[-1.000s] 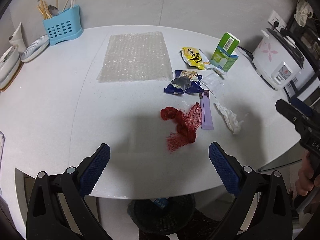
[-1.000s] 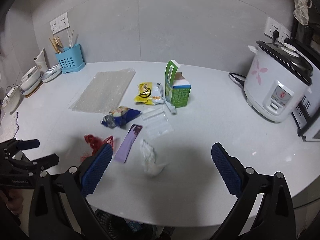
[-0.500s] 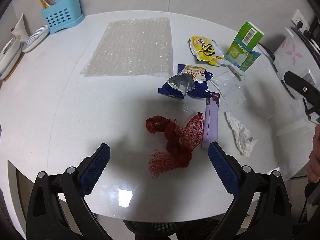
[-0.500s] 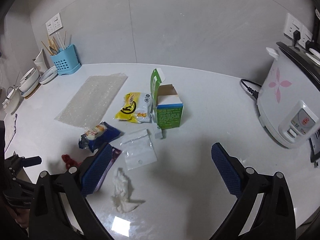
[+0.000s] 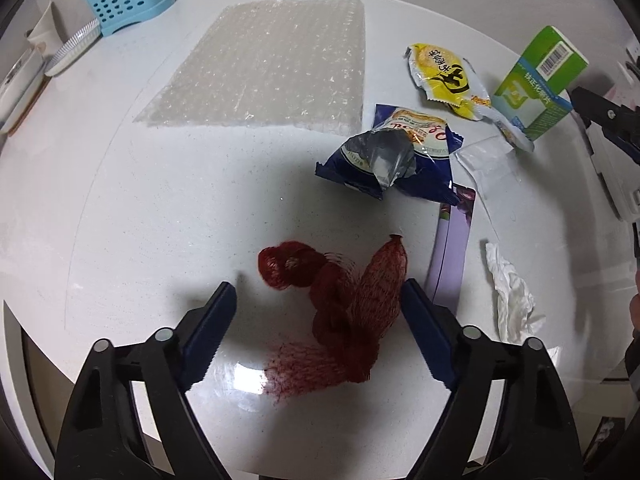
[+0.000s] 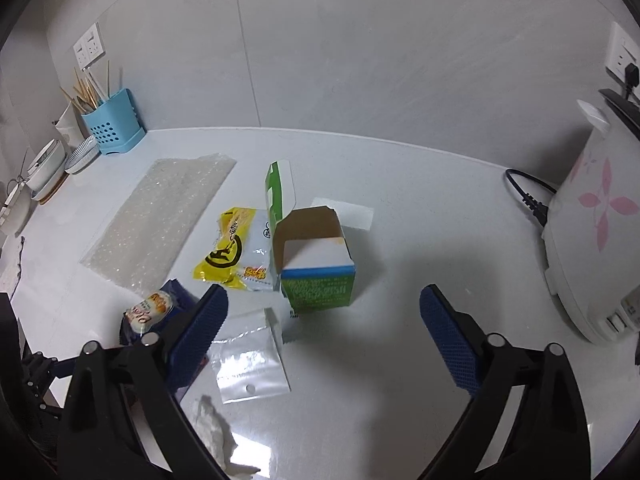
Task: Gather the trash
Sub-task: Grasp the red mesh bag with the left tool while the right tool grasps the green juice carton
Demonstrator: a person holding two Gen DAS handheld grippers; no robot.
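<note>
Straddling red net (image 5: 348, 304) — left hand-held gripper (image 5: 318, 306) closing.

White round table (image 5: 120, 208) bearing bubble wrap (image 5: 272, 64), red mesh netting (image 5: 344, 300), blue and yellow wrappers (image 5: 392, 160), green carton (image 6: 312, 264), clear bag (image 6: 248, 360), crumpled tissue (image 5: 512, 296), rice cooker (image 6: 592, 240).

light: overhead, dim | glare: tabletop (image 5: 120, 200) | shadows: soft | edges: fisheye-warped, vignetted

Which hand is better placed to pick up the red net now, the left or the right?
Left. The left claw is open around the red net, its jaws just closing. The right claw faces the green box.
</note>
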